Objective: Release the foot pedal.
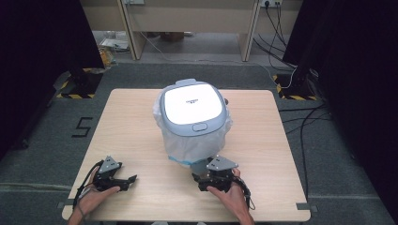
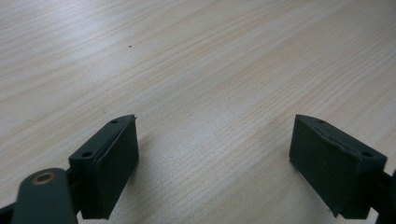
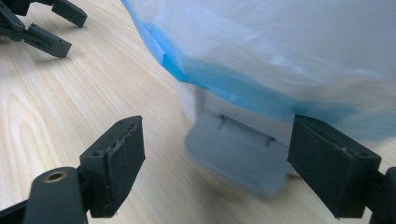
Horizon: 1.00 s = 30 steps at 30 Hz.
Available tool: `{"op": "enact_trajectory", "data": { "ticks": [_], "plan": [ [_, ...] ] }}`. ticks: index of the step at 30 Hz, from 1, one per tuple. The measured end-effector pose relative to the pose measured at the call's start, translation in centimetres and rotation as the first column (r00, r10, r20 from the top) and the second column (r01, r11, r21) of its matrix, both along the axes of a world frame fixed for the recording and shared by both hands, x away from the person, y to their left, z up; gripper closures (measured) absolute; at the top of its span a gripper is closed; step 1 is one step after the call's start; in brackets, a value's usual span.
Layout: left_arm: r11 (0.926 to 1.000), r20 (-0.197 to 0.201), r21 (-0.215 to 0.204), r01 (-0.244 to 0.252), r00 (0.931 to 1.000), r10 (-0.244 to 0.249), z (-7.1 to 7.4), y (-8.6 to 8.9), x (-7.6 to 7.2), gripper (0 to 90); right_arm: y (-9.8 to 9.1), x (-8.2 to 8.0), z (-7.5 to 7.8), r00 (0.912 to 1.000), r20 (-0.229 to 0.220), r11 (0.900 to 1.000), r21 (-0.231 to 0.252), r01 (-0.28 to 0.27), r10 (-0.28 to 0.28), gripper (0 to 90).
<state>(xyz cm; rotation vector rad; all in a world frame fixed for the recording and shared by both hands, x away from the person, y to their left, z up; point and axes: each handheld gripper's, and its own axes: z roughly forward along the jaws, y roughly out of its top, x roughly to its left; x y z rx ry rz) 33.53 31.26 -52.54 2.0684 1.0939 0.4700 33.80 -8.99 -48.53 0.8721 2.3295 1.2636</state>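
**Pedal bin with a loose liner, both claws empty**

A white pedal bin stands upright near the middle of the desk, its grey-rimmed lid shut. A thin plastic liner, white with a blue band, drapes loosely over the outside of its body. The grey foot pedal sticks out at the base on the person's side.

The right claw sits just before that pedal, jaws wide and empty. The left claw rests over bare desk well to the left, also wide and empty.

The bin looks rigid and probably light if empty, so it may slide when pushed. The liner is soft, slippery and easily torn; gripping it alone would not move the bin. The pedal and lid rim seem the firmest holds.
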Motion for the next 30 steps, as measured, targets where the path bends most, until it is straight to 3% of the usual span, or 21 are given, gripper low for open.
{"op": "enact_trajectory", "data": {
  "ticks": [6, 13, 30],
  "plan": [
    [1.0000, 0.000, 0.000, 0.001, 1.0000, -0.001, 0.0, 0.0, 0.0, 14.8, -2.2, -1.0, 0.7, 0.9993, 0.006, 0.9993, -0.009, 0.036, -0.036, 19.2],
    [1.0000, 0.000, 0.000, 0.000, 1.0000, 0.000, 0.0, 0.0, 0.0, 14.8, -5.7, -1.0, 0.6, 0.9897, 0.010, 0.9896, -0.016, 0.143, -0.143, 19.0],
    [1.0000, 0.000, 0.000, 0.001, 1.0000, -0.001, 0.0, 0.0, 0.0, 14.9, -9.9, -0.9, 0.7, 0.9686, 0.015, 0.9684, -0.023, 0.248, -0.248, 17.3]
  ]
}}
